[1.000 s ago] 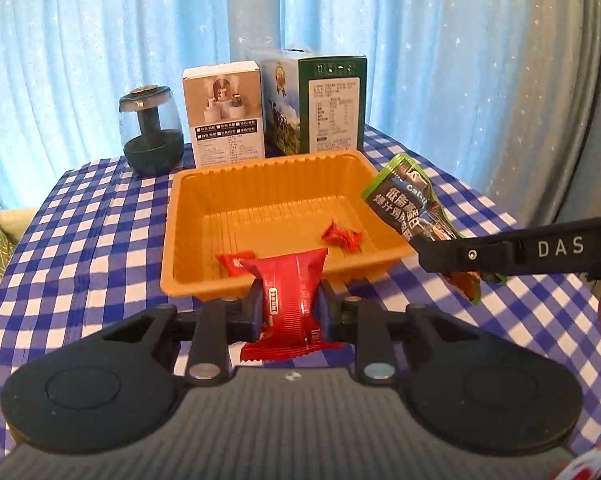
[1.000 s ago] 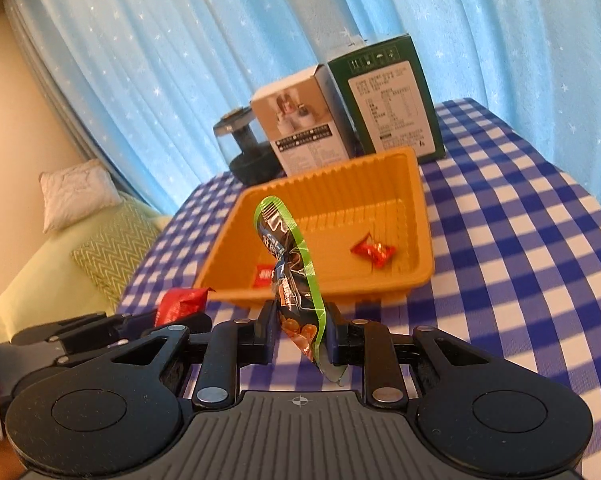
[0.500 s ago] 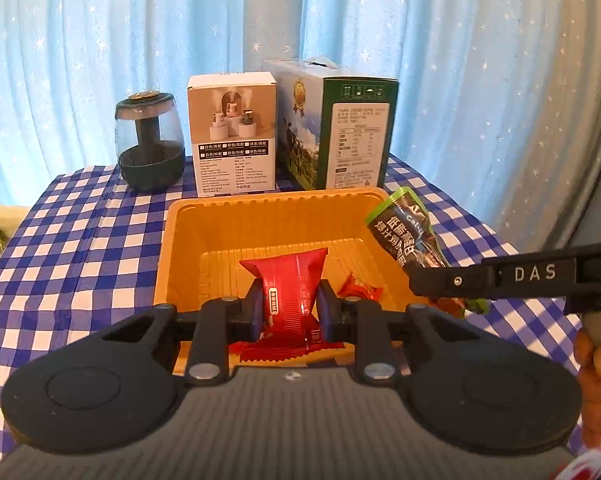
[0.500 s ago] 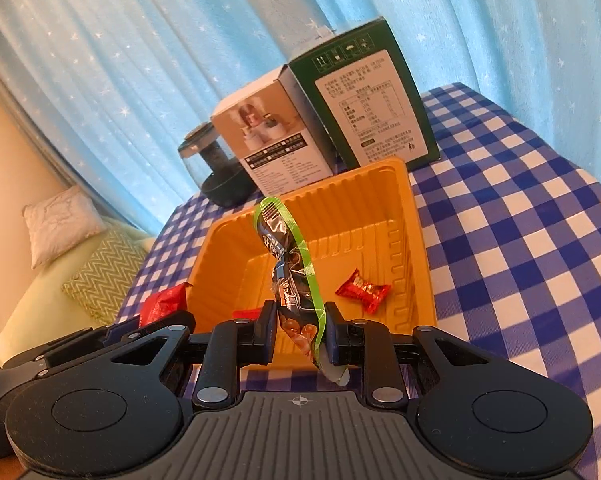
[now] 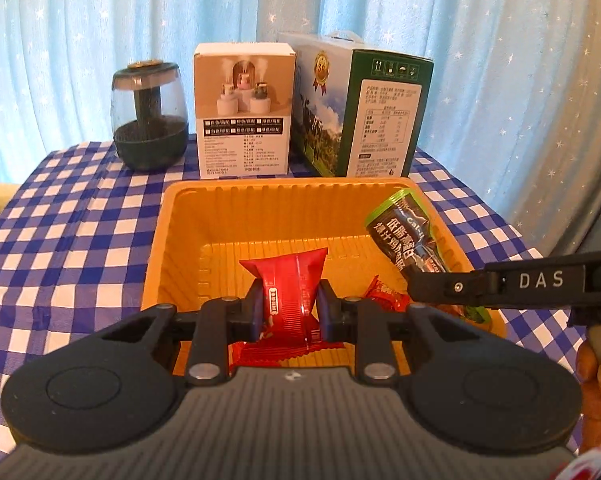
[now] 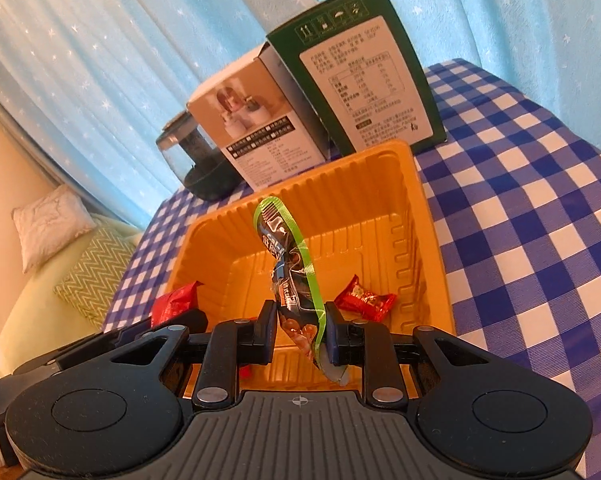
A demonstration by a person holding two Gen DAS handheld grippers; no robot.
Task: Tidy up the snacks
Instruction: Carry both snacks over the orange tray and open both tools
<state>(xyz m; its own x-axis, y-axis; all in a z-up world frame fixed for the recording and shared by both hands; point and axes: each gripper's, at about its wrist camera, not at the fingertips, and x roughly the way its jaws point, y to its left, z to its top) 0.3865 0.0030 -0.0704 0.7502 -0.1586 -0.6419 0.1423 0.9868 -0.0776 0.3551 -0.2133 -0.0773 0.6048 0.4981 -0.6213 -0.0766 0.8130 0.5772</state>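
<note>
Above the orange tray (image 5: pixel 160 248), the left gripper (image 5: pixel 288 312) is clamped on a red snack packet (image 5: pixel 288 280); the right gripper (image 6: pixel 300 332) pinches a green-edged snack pouch (image 6: pixel 288 264). Releasing near the front rim could drop either onto the checked tablecloth (image 6: pixel 540 216). Only the right view shows the loose red candy (image 6: pixel 364 300) clearly.

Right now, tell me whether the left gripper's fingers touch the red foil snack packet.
Touching. The left wrist view shows both fingers pressed against the red foil snack packet, pinching it.
</note>
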